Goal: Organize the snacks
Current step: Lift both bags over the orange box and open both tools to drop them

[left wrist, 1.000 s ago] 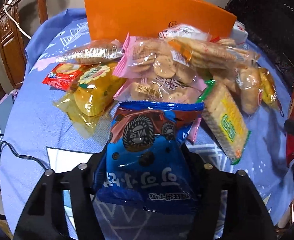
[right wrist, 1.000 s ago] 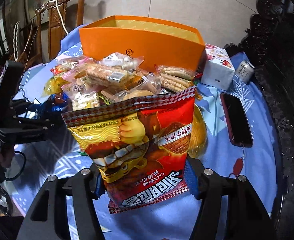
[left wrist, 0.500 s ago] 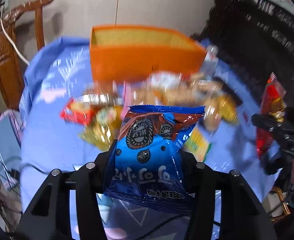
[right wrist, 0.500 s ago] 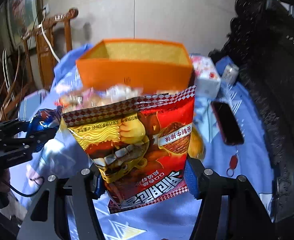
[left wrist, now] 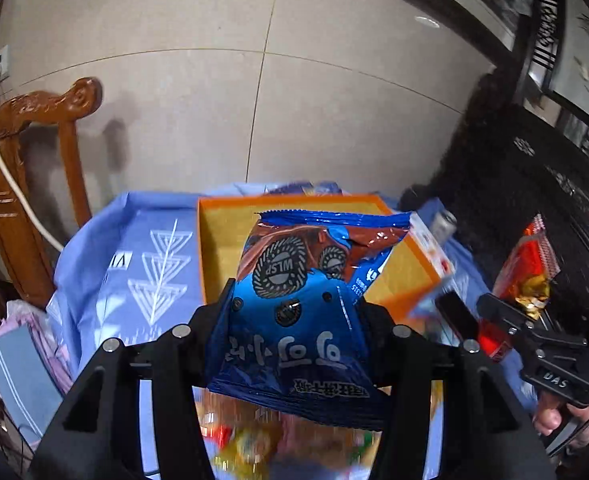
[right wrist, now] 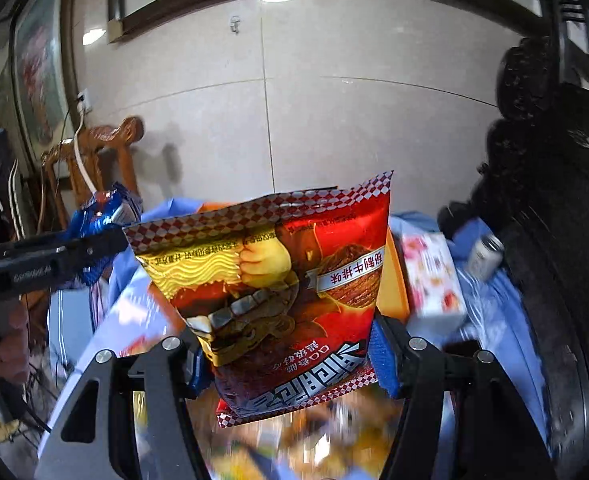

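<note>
My left gripper (left wrist: 294, 312) is shut on a blue cookie bag (left wrist: 302, 312) and holds it raised in front of the open orange box (left wrist: 218, 240). My right gripper (right wrist: 290, 344) is shut on a red snack bag (right wrist: 278, 280), lifted high; the orange box (right wrist: 394, 292) shows only as a sliver behind it. The right gripper with the red bag (left wrist: 530, 264) shows at the right of the left wrist view. The left gripper with the blue bag (right wrist: 102, 212) shows at the left of the right wrist view. The snack pile below is blurred.
A blue cloth (left wrist: 134, 264) covers the table. A white carton (right wrist: 434, 280) and a can (right wrist: 486, 252) stand right of the box, a dark phone (left wrist: 454, 312) near them. A wooden chair (left wrist: 34, 184) stands at the left, dark carved furniture (right wrist: 554, 220) at the right.
Both grippers have risen and tilted up with their bags. The snack pile dropped out of sight below, and the orange box's open top now shows beneath the blue bag.
</note>
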Tool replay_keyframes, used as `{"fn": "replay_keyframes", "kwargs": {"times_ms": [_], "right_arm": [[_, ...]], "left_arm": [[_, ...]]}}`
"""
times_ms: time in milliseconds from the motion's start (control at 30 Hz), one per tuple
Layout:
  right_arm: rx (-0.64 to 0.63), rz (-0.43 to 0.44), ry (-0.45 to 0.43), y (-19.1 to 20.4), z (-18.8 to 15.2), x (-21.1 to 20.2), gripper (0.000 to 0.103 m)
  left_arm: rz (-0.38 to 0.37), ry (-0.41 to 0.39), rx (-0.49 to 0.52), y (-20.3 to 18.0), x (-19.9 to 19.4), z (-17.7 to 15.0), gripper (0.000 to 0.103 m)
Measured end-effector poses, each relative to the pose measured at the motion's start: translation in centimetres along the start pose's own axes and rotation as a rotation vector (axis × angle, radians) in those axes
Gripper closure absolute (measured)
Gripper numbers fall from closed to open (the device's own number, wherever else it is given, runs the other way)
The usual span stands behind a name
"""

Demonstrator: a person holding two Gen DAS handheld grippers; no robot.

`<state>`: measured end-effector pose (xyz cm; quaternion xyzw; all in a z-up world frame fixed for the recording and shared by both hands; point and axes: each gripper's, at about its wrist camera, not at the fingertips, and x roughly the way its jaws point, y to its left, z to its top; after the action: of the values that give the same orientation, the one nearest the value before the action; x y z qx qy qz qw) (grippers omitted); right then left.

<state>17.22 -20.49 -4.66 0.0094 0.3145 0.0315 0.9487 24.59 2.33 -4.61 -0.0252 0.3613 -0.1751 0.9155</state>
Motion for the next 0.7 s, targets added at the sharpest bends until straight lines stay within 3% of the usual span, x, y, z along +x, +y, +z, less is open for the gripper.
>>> {"fn": "replay_keyframes", "kwargs": {"times_ms": [233,267,300,333,433,567,700], "right_arm": [[-0.034,-0.013,0.009,-0.3,5.8,7.6,0.039],[-0.039,-0.010,0.013,-0.3,5.9,8.1,0.037],[-0.047,-0.006,0.023,-0.4,6.3,9.0,0.025],[-0.049,-0.013,0.024,-0.5,6.5,9.5,0.011],[-0.031,-0.020,-0.011,-1.0,6.4,8.9,0.009],[-0.013,0.004,0.003,-2.1,4.2,6.6,0.009],[-0.059,-0.027,0.029,-2.5,-0.2,2.7,0.009]], "left_arm": [[0.092,0.067,-0.018,-0.1,7.9,5.6,0.048],[0.113,0.077,-0.026,0.1,8.5,5.6,0.032],[0.147,0.089,-0.039,0.3,9.2,6.0,0.007],[0.189,0.080,-0.060,0.6,9.3,6.2,0.004],[0.183,0.011,-0.085,1.0,8.1,6.1,0.004],[0.166,0.030,-0.123,1.6,6.6,3.7,0.004],[0.159,0.038,-0.129,1.4,4.1,-0.5,0.004]]}}
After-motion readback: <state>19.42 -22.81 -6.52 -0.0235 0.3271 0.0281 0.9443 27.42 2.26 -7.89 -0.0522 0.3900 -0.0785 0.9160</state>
